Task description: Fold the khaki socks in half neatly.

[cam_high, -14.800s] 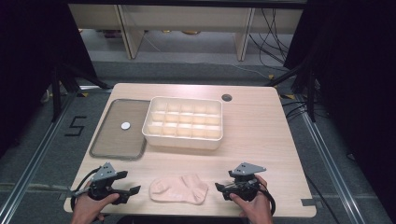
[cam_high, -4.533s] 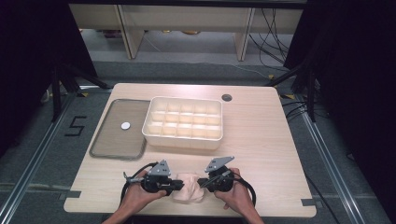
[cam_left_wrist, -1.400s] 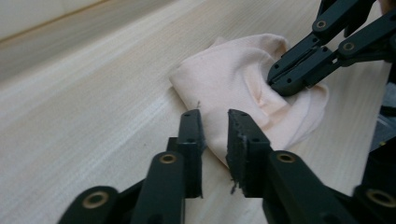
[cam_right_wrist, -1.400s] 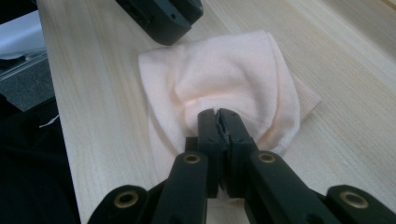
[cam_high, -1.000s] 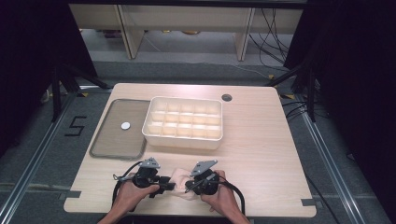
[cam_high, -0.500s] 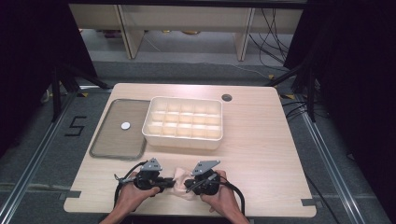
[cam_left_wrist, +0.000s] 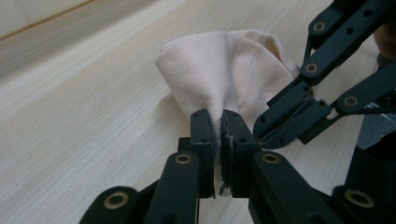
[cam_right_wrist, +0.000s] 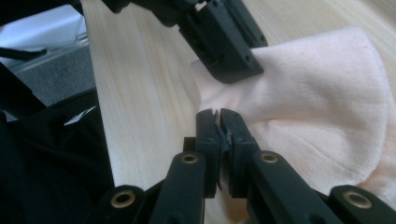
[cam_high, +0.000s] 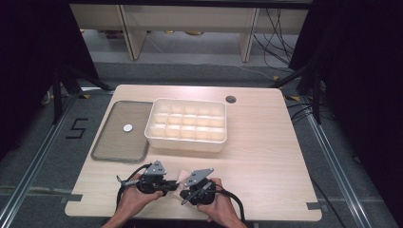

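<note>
While I watch from the high view, both hands sit close together at the near edge of the table [cam_high: 266, 156], the left gripper [cam_high: 167, 186] and the right gripper [cam_high: 186, 194] meeting over the pale pink cloth [cam_high: 182, 178], of which a small patch peeks out between them. A second ago the left one stood a little further left; now it has drawn in, and its jaws have just been closing, with cloth between them. The white divided tray [cam_high: 187, 124] and the dark flat lid [cam_high: 121, 130] lie well apart from the work, further back.

Through the left gripper view, the left gripper [cam_left_wrist: 219, 135] is clenched on a fold of the cloth [cam_left_wrist: 224, 70], which rises in a bunched peak from the pinch. The other gripper reaches in from the right, just beside that fold.

Through the right gripper view, the right gripper [cam_right_wrist: 218, 126] is likewise clamped on the cloth's [cam_right_wrist: 317, 98] edge, the fabric spreading away to the right across the wood. The left one's jaws bite the cloth just above.

I judge that with both edges now pinched, I have the grip I need to lift or fold the cloth; the risk is a thin bite slipping.
</note>
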